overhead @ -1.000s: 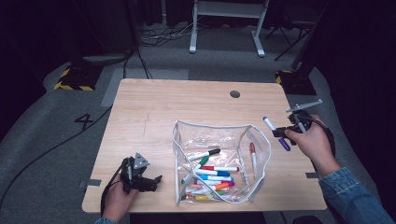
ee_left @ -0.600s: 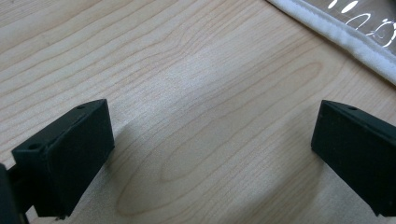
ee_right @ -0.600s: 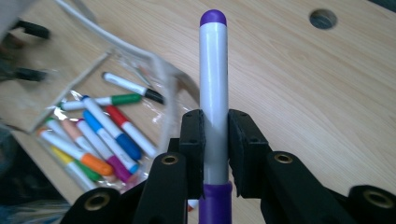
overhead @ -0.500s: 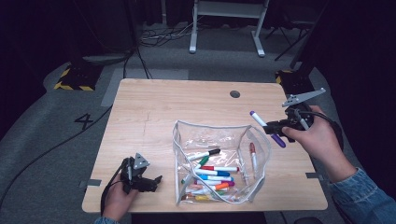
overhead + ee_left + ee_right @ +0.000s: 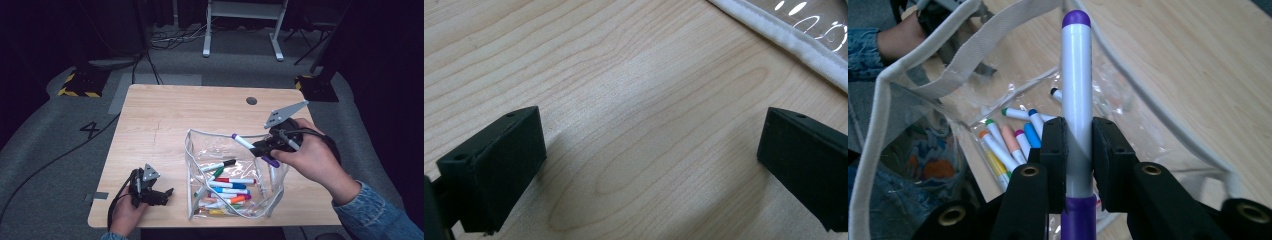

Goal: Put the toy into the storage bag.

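Right gripper [image 5: 263, 148] clamped on purple marker [image 5: 1077, 100], held over the clear pouch [image 5: 192, 170] at its right rim, tip aimed inward. Left gripper [image 5: 161, 194] rests on table [image 5: 165, 120] left of the pouch, jaws wide, nothing between them. Risk: the marker lies nearly level across the floppy rim; released there, it may catch the rim and roll outside the pouch.

A white marker with purple ends [image 5: 250, 146] slants at right of centre in the high view, above the open top of a clear pouch [image 5: 192, 165] with white edging that stands lower centre, coloured markers [image 5: 225, 187] lying inside.
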### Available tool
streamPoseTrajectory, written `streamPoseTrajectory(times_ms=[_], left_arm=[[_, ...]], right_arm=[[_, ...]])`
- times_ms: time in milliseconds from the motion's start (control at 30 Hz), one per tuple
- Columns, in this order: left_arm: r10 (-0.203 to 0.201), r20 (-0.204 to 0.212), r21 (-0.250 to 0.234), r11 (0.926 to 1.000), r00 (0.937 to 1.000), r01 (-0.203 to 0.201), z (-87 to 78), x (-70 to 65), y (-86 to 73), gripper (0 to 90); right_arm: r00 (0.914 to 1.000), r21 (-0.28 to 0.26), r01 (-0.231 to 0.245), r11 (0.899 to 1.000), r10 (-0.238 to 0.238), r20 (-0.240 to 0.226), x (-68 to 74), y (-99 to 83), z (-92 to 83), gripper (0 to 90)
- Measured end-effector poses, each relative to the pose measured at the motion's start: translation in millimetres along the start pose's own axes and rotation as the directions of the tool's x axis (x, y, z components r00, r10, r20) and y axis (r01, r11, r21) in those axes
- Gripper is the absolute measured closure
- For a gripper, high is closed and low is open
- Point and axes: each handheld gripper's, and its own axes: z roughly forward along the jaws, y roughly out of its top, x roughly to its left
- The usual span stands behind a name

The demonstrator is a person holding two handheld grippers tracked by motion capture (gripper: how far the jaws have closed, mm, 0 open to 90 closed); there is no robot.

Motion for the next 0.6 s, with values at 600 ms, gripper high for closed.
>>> streamPoseTrajectory(times_ms=[600], left_arm=[[0.009,-0.006,0.004,1.0,0.9999,-0.009,0.1,-0.1,0.4,0.0]], right_arm=[[0.9895,0.115,0.085,0.99,-0.07,-0.126,31.6,14.1,71.9,77.1]])
